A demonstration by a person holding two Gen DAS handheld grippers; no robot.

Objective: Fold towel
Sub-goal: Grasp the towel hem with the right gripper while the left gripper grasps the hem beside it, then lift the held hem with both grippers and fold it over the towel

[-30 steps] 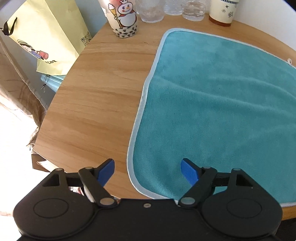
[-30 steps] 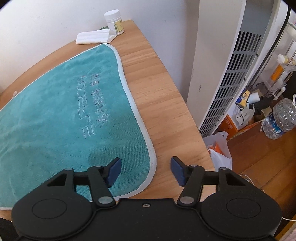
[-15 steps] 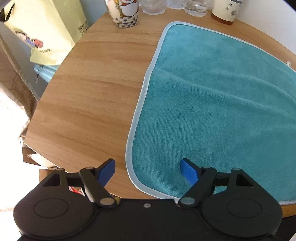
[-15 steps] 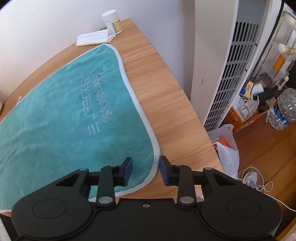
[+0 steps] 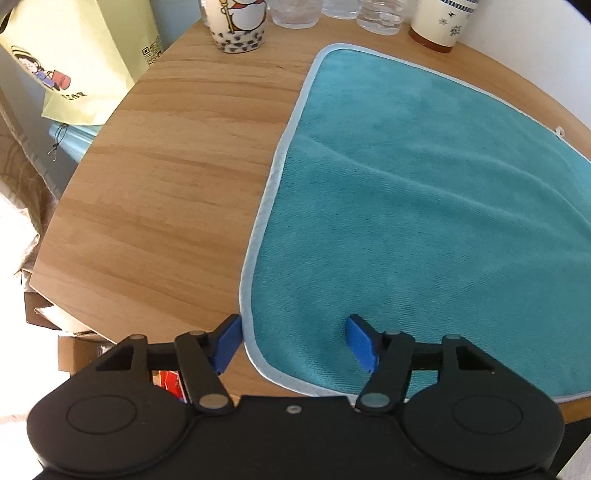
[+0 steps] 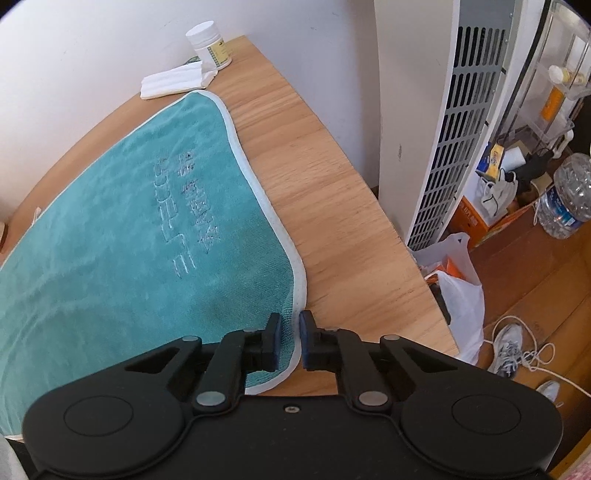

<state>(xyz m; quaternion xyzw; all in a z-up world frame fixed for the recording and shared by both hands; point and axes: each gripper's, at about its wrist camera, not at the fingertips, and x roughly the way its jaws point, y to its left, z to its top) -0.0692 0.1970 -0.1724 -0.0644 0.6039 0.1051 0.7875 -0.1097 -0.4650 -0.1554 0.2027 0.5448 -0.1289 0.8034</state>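
A teal towel (image 5: 424, 206) with a pale hem lies spread flat on the wooden table (image 5: 166, 192). My left gripper (image 5: 295, 343) is open and straddles the towel's near left corner, one blue fingertip (image 5: 227, 341) just outside the hem and the other resting over the cloth. In the right wrist view the same towel (image 6: 122, 236) shows embossed lettering. My right gripper (image 6: 290, 341) has its jaws drawn together at the near right corner, with the white hem pinched between them.
A cartoon cup (image 5: 238, 26), glasses and a cream bottle (image 5: 441, 22) stand along the table's far edge; a yellow bag (image 5: 77, 55) hangs at the left. A white jar (image 6: 208, 46) and a folded tissue (image 6: 173, 79) sit at the far right corner. A white tower appliance (image 6: 469, 122) stands beside the table.
My right gripper's jaws went from wide open to shut on the towel's hem. The left gripper stayed open and slid closer over the near left corner.
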